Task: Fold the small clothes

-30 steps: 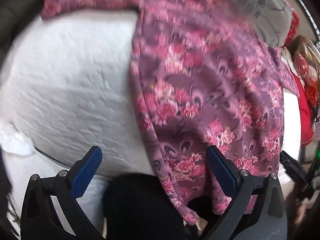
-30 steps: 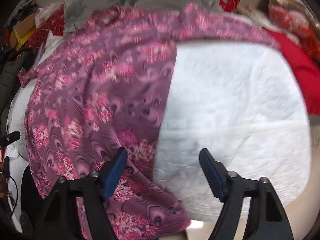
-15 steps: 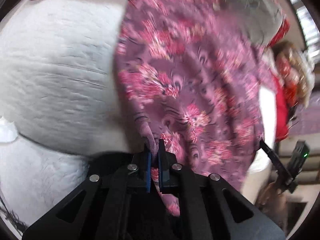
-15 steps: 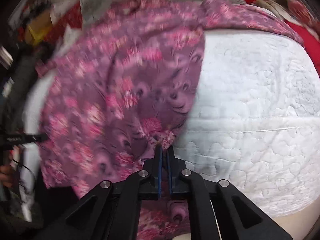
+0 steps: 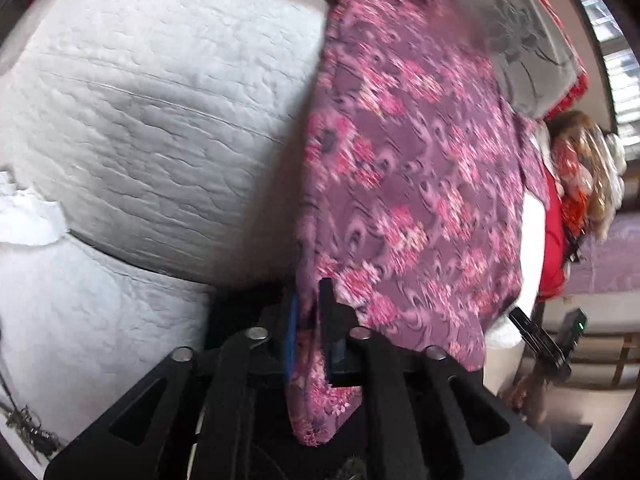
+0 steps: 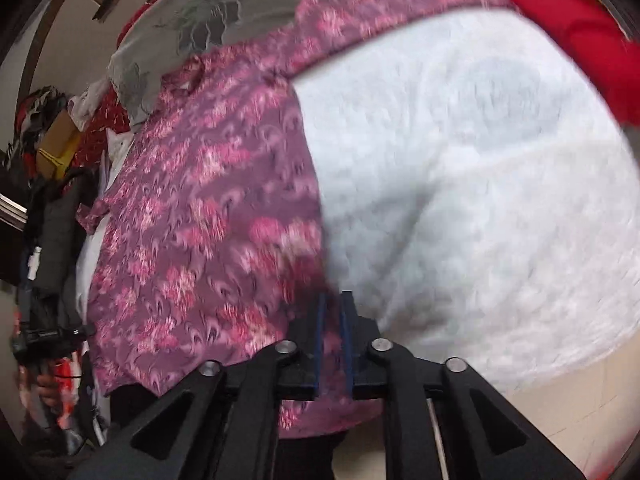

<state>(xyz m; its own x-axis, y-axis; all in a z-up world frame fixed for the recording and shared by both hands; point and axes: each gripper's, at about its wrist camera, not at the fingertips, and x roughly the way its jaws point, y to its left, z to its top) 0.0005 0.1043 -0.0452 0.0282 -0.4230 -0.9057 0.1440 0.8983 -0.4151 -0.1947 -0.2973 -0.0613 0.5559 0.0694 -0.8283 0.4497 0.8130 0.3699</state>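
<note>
Garment (image 5: 408, 184) hem lifted, both hand-held grippers clamped

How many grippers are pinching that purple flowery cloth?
2. The left gripper clamps the cloth's near hem at one side edge; the right gripper clamps the hem at the opposite side edge.
</note>
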